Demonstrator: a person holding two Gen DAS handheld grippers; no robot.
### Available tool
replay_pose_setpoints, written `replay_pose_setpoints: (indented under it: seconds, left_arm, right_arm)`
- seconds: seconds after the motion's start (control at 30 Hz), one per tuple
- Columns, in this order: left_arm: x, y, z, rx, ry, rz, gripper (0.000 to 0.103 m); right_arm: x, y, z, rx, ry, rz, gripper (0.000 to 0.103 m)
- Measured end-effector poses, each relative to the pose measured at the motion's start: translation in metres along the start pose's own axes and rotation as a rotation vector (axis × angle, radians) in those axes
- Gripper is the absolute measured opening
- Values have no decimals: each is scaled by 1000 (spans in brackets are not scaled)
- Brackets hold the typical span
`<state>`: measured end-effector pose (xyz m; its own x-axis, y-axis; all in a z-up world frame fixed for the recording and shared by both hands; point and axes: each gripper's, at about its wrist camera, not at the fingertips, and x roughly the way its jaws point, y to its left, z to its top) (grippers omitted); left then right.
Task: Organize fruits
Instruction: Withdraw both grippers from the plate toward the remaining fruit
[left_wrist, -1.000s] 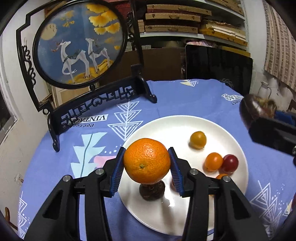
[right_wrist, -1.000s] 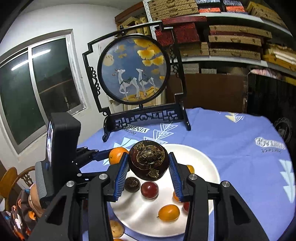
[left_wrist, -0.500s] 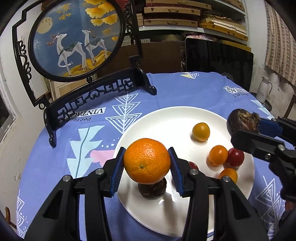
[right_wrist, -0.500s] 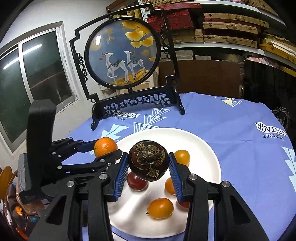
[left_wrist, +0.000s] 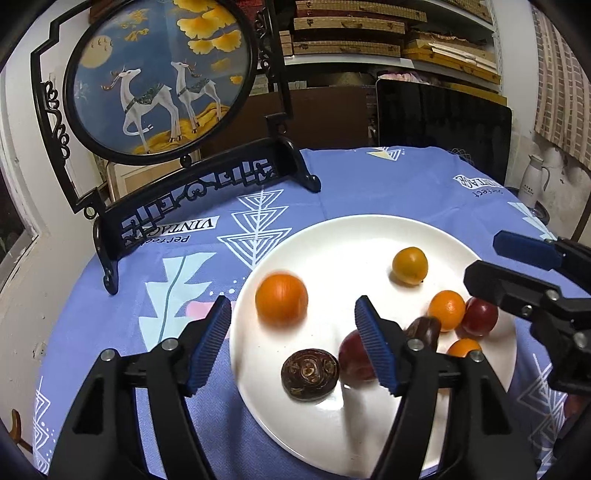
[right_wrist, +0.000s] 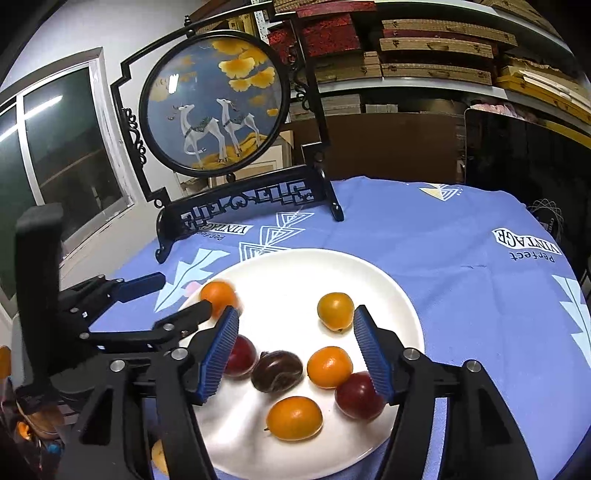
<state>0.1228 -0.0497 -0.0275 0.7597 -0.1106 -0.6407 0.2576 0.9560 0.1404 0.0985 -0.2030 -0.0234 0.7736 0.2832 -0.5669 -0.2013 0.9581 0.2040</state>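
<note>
My left gripper (left_wrist: 291, 301) hovers over the near left part of the white plate (left_wrist: 369, 223), its jaws opening. The orange (left_wrist: 281, 301) lies blurred on the plate just beyond the pads, and nothing touches it. From the right wrist view, my right gripper (right_wrist: 295, 312) is over the plate (right_wrist: 288, 273), jaws also opening. A dark passion fruit (right_wrist: 277, 371) rests blurred on the plate below them, free of the pads. A second dark fruit (left_wrist: 309, 374), two red plums (right_wrist: 357, 397) and small orange fruits (right_wrist: 335, 310) lie on the plate too.
A round deer picture on a black carved stand (left_wrist: 162, 81) rises at the table's far left. Blue patterned cloth (left_wrist: 388, 184) covers the table. A black panel (left_wrist: 443, 125) and a white jug (left_wrist: 533, 181) stand behind. Another fruit (right_wrist: 159, 458) lies off the plate's near-left rim.
Both grippers have opened. The orange has left the left jaws and the dark passion fruit the right jaws; both now lie on the plate. The right gripper sank a little.
</note>
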Motion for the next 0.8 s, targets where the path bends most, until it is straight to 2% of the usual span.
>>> replay_pose_setpoints:
  seconds: [0.43,0.53,0.6,0.67,0.8]
  left_arm:
    - [-7,0,2,9,-12,-6,72]
    - [-31,14,6,-17,-73,-9,75]
    - [-49,28,0,-46,-111,-9,82]
    - [-64,45,-12,-76,-131,-5,85]
    - [-79,78,-49,-116,-70,-8,85]
  right_arm:
    - [-6,9,2,-26,-5,11,71]
    - [-26,17,6,-20,-52,41,73]
    - [-48,22,0,-20,-92,89,80]
    - [-64,27,-9,-44,-103,101,85]
    - [-92,37,-38,-164,-53,33,85]
